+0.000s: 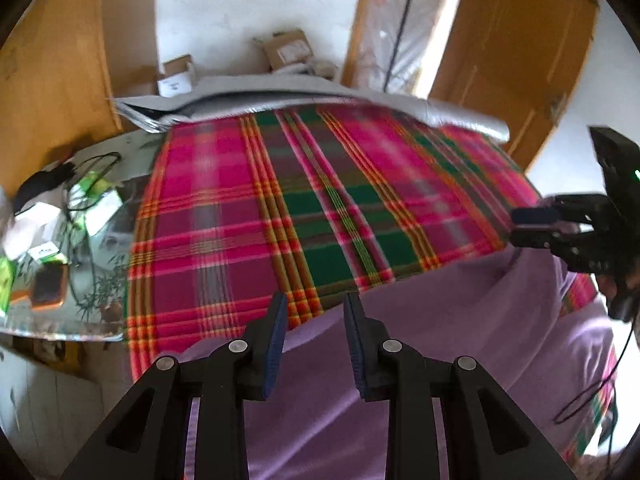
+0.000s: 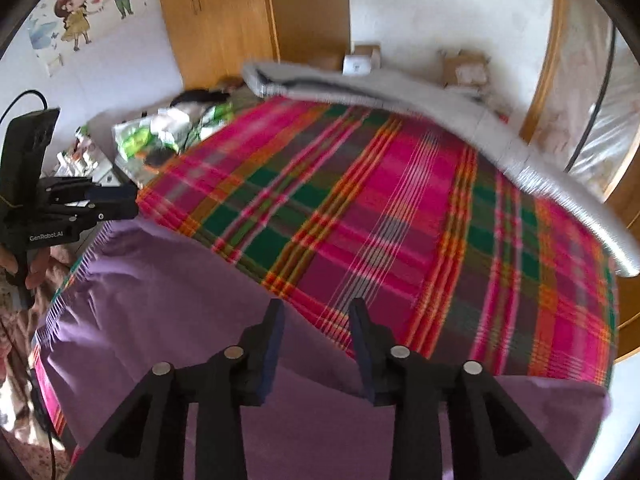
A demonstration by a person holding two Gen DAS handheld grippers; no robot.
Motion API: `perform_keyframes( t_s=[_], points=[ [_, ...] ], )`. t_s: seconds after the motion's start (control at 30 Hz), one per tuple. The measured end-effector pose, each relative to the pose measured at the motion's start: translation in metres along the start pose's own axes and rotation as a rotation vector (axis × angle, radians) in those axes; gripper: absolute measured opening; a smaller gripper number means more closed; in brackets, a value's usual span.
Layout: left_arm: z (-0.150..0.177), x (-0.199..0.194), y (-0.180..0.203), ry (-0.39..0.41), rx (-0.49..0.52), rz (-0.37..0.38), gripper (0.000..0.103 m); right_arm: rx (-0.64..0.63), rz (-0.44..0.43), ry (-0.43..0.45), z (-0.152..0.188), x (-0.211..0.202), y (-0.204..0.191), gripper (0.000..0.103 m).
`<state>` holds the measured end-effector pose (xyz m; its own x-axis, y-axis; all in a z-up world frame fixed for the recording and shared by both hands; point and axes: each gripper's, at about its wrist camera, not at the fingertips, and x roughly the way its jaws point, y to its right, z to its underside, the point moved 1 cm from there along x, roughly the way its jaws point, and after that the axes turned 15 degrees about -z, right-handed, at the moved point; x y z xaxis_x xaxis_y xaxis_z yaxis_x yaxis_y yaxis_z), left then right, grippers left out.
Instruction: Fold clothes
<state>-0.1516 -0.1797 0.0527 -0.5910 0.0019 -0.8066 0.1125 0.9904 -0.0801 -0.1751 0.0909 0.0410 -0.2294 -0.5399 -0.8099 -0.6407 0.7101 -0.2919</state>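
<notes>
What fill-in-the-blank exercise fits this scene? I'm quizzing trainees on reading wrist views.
1. The purple garment lies on a ____ bedsheet.
2. Both the left tongs and the right tongs are ____.
3. Along the bed's far edge lies a folded ____ quilt.

Missing words: plaid; open; grey

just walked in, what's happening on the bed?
A person holds a gripper in each hand over a purple garment spread on a plaid blanket. Both the left gripper and the right gripper are open above the garment's far edge, holding nothing. No fold shows yet.
</notes>
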Motion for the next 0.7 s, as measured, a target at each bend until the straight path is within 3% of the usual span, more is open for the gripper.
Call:
perform_keyframes(
  t_s=[0.23, 0.37, 0.7],
  points=[
    [0.012, 0.035, 0.004, -0.087, 0.084, 0.03, 0.03, -0.024, -0.071, -0.113, -0.001, 0.039, 0.014, 0.038],
    [0.023, 0.047, 0.006, -0.118, 0.121, 0.0, 0.03, -0.044, -0.074, -0.144, 0.0, 0.049, 0.015, 0.038],
    [0.033, 0.053, 0.003, -0.116, 0.158, -0.027, 0.03, -0.082, -0.051, -0.184, 0.006, 0.057, 0.01, 0.039]
  ],
)
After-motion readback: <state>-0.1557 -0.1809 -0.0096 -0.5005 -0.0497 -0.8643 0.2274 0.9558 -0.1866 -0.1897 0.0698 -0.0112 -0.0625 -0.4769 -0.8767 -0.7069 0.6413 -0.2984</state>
